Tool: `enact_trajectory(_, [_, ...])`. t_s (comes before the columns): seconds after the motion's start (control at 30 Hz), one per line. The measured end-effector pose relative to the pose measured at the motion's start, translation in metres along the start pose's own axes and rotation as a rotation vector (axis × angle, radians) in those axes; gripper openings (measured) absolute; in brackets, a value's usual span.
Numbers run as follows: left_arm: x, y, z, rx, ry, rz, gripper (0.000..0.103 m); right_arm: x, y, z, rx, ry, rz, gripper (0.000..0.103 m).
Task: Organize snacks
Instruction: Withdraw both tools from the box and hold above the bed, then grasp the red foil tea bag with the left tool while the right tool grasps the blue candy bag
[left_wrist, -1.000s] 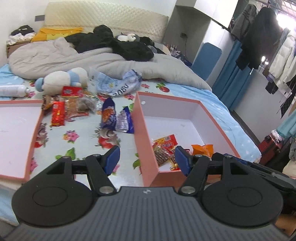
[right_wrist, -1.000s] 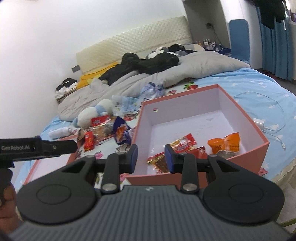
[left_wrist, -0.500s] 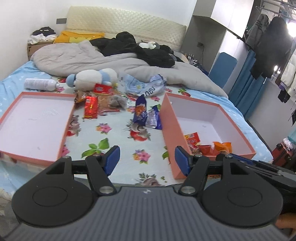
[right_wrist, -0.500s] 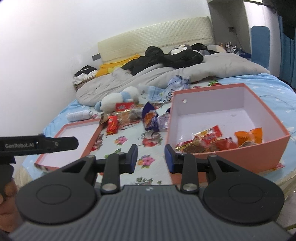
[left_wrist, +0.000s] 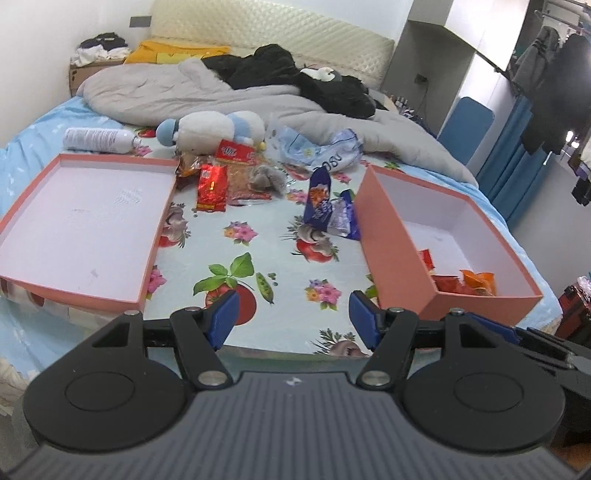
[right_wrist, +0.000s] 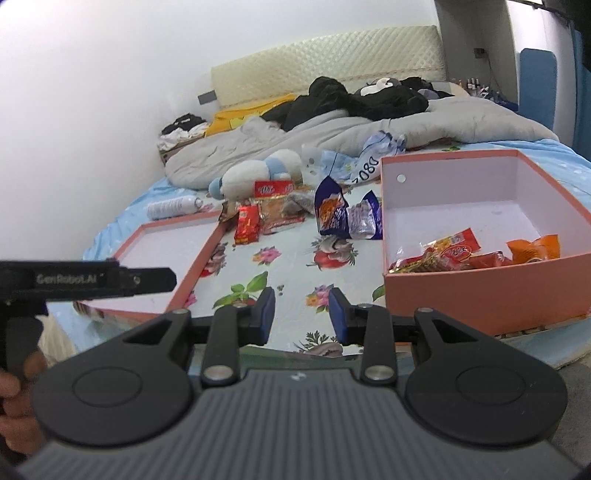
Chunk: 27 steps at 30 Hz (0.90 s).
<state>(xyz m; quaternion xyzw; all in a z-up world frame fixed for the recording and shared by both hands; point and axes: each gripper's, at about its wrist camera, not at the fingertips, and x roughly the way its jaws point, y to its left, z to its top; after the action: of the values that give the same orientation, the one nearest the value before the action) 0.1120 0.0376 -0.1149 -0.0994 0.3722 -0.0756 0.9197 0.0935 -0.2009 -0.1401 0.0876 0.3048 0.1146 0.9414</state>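
A deep pink box (left_wrist: 391, 236) (right_wrist: 480, 291) stands on the bed at the right and holds red and orange snack packets (right_wrist: 454, 253). Its shallow pink lid (left_wrist: 85, 295) (right_wrist: 199, 258) lies empty at the left. Between them lie loose snacks: a blue packet (left_wrist: 319, 199) (right_wrist: 330, 210), a red packet (left_wrist: 211, 186) (right_wrist: 246, 224) and others behind. My left gripper (left_wrist: 293, 319) is open and empty, over the bed's near edge. My right gripper (right_wrist: 302, 314) is open and empty, also back from the snacks. The left gripper body also shows in the right wrist view (right_wrist: 85, 282).
A white and blue plush toy (left_wrist: 210, 127), a white bottle (left_wrist: 98, 139), a crumpled plastic bag (left_wrist: 321, 149) and a grey duvet (left_wrist: 236, 99) lie behind the snacks. A flowered sheet (left_wrist: 258, 258) covers the bed. Clothes hang at the far right.
Both grippers have pulled back and up from the pink box, so the whole bed front and the lid now show. The right gripper's jaws have opened somewhat wider. The snacks have not moved.
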Motion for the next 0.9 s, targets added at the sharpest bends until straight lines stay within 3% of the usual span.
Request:
enact_trajectory(0.27, [0.048,0.011,0.019,0.018,0.031,0.019,0.071,0.038,0.004,0.006,-0.039,-0.021,-0.049,0.036])
enact_trajectory(0.47, [0.088,0.03,0.045,-0.023,0.02,0.021,0.071,0.071,0.009,0.018,-0.065,-0.039,-0.072,0.036])
enact_trajectory(0.7, [0.142,0.048,0.07,-0.01,0.021,0.047,0.074,0.124,0.021,0.029,-0.116,-0.06,-0.079,0.035])
enact_trajectory(0.9, [0.196,0.071,0.091,-0.027,0.048,0.074,0.074,0.179,0.022,0.035,-0.152,-0.024,-0.117,0.035])
